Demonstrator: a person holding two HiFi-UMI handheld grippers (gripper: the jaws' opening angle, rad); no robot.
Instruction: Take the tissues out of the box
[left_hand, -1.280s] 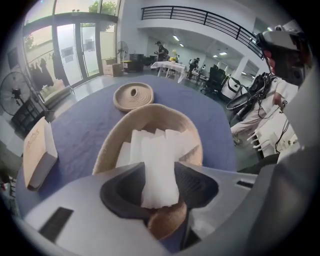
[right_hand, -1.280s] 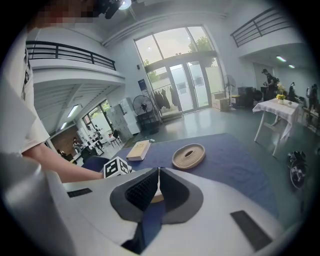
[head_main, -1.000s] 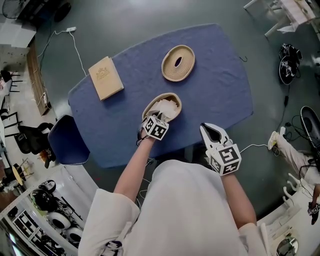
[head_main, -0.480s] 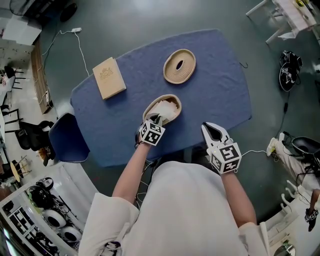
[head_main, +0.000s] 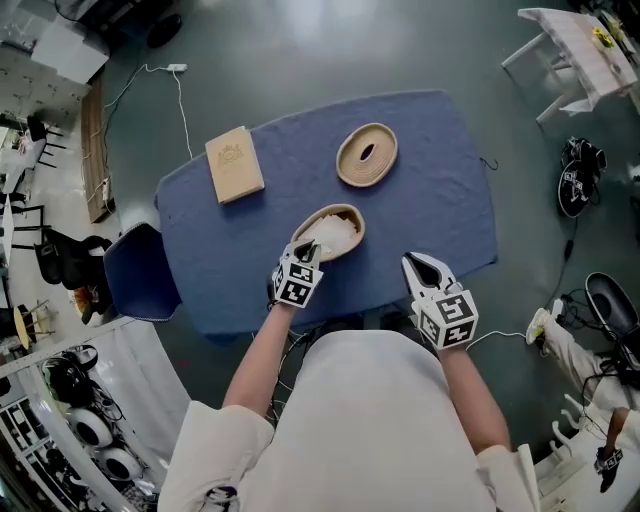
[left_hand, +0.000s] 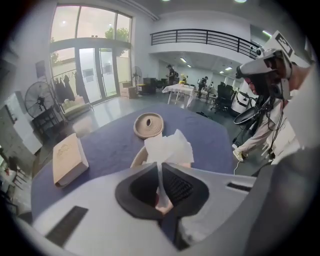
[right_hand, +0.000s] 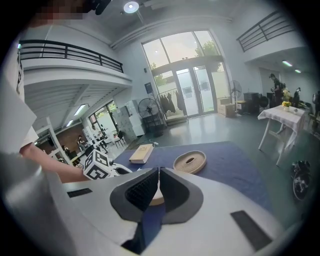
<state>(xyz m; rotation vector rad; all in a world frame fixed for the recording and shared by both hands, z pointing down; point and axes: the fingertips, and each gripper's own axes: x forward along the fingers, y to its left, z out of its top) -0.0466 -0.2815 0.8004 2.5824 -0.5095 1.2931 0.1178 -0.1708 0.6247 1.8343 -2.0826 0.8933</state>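
An oval wooden tissue box (head_main: 345, 213) lies open on the blue table (head_main: 440, 210) near its front edge, with white tissues (head_main: 330, 236) bunched inside. My left gripper (head_main: 311, 248) is at the box's near end, shut on a tissue. In the left gripper view that tissue (left_hand: 170, 147) runs up from between the closed jaws of the left gripper (left_hand: 159, 172), above the box (left_hand: 136, 158). My right gripper (head_main: 421, 268) hovers at the table's front edge to the right, apart from the box; in its own view the right gripper (right_hand: 159, 175) is shut with nothing held.
The box's oval lid (head_main: 366, 155) with a slot lies further back. A flat wooden block (head_main: 235, 164) sits at the back left. A blue chair (head_main: 140, 272) stands off the table's left end. Cables and a white table (head_main: 575, 40) are on the floor around.
My left gripper has closed on a tissue in the box and drawn back a little toward the table's near edge. The right gripper has stayed where it was.
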